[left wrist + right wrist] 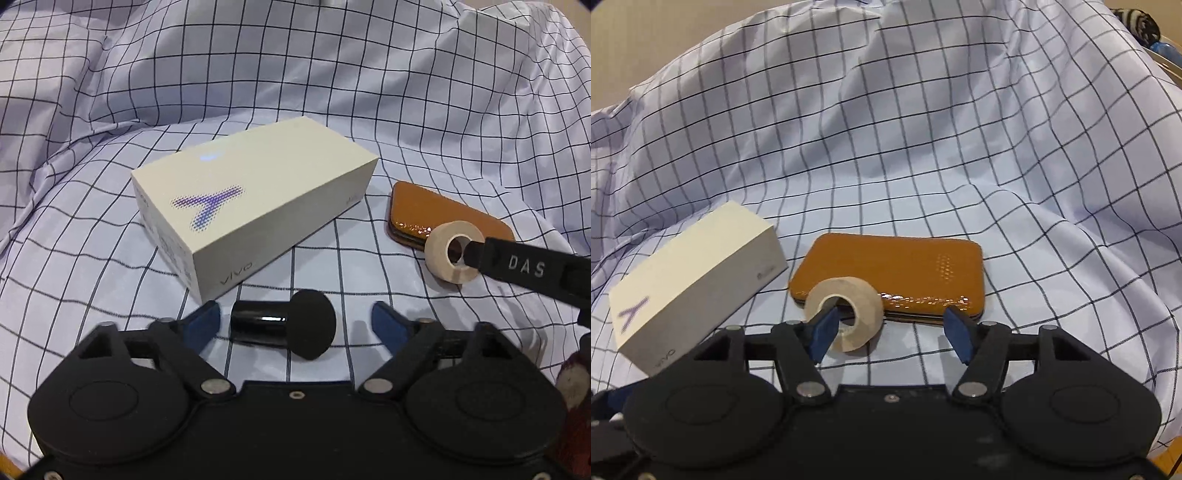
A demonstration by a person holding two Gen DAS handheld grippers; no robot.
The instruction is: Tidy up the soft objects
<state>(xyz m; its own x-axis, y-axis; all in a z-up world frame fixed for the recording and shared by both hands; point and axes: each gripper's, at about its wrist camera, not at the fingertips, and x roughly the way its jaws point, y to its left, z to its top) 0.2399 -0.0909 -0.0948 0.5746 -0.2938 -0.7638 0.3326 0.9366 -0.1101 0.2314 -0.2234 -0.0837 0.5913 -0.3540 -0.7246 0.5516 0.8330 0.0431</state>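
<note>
A black sponge applicator with a glossy black handle [284, 328] lies on the checked cloth [258, 74] between the fingers of my left gripper [295, 325], which is open and apart from it. A beige tape roll [846, 314] stands tilted on the cloth; the left finger [823, 328] of my open right gripper [890, 332] is poked through its hole. The roll also shows in the left wrist view [452, 256] with the right gripper's finger [524, 266] in it. An orange-brown wallet [897, 273] lies flat just behind the roll.
A white vivo phone box [251, 195] lies on the cloth left of the wallet [436, 218], also in the right wrist view [690, 280]. The cloth [923, 129] rises in folds behind. A striped dark object [1137, 22] sits at the far right top.
</note>
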